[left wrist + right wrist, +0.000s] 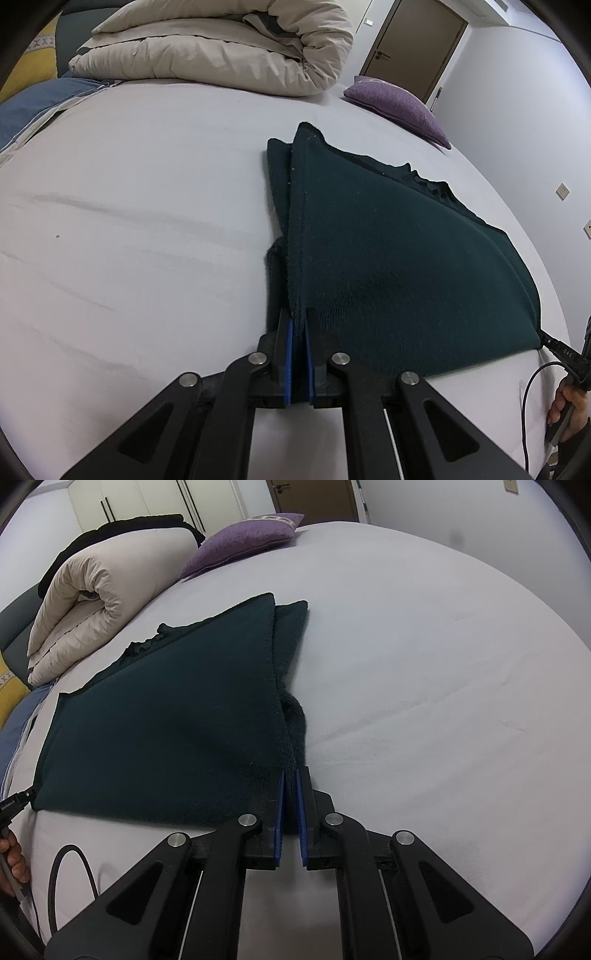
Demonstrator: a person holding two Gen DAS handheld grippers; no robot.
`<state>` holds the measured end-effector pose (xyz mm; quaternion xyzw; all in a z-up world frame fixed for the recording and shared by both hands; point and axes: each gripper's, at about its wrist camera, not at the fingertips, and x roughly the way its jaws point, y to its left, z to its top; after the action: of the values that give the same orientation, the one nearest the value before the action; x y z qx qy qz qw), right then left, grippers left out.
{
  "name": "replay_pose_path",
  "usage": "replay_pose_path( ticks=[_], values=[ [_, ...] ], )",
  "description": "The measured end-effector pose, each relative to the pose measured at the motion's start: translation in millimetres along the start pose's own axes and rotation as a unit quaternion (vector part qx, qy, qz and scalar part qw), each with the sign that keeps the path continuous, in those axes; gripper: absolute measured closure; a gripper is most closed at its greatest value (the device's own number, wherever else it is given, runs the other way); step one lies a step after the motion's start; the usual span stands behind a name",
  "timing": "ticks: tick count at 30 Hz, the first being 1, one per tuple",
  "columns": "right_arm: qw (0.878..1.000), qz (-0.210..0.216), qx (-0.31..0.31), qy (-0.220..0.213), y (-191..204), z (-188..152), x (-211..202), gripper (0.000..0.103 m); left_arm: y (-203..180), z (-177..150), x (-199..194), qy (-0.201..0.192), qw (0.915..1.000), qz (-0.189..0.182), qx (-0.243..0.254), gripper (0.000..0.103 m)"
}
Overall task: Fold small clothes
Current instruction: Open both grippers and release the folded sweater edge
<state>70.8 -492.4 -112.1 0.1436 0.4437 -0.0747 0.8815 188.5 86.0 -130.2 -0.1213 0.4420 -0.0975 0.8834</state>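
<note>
On the white bed sheet, left wrist view: a dark green knitted garment lies partly folded, flat on the sheet. Landmark for all positions is this garment. The left gripper sits at the garment's near left corner; its blue-padded jaws are closed almost fully, pinching the doubled knit edge between the pads. A narrower layer of the same knit shows just left of the pinched edge. Beyond the garment, well apart: a rolled beige duvet. Beyond and right of the garment: a purple cushion. Far left of it: a blue pillow. At the garment's near right corner the tip of the other tool touches the fabric, with a hand and a black cable just below it.

Right wrist view: the same garment fills the left centre. The right gripper is at its near right corner, jaws nearly shut, clamping a thick bunched fold of knit between the blue pads. Beyond-left of the garment: the duvet; beyond it: the cushion. At the near left corner the other tool's tip meets the fabric; whether it grips cannot be told from this view. Sheet right of the garment is smooth.
</note>
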Motion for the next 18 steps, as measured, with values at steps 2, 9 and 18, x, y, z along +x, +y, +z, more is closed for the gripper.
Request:
replay_pose_path(
  ticks=[2, 9, 18],
  values=[
    [1.000, 0.001, 0.001, 0.000, 0.1, 0.5, 0.5, 0.097, 0.0, -1.1, 0.3, -0.002, 1.0000, 0.001, -0.001, 0.096],
    [1.000, -0.005, 0.027, -0.011, -5.1, 3.9, -10.9, 0.071, -13.5, 10.2, -26.9, -0.027, 0.9983, 0.045, 0.025, 0.091],
    [0.989, 0.120, 0.046, -0.079, 52.9, 62.5, -43.5, 0.047, -78.7, 87.7, -11.7, -0.103, 0.9900, 0.051, 0.082, 0.069]
  ],
)
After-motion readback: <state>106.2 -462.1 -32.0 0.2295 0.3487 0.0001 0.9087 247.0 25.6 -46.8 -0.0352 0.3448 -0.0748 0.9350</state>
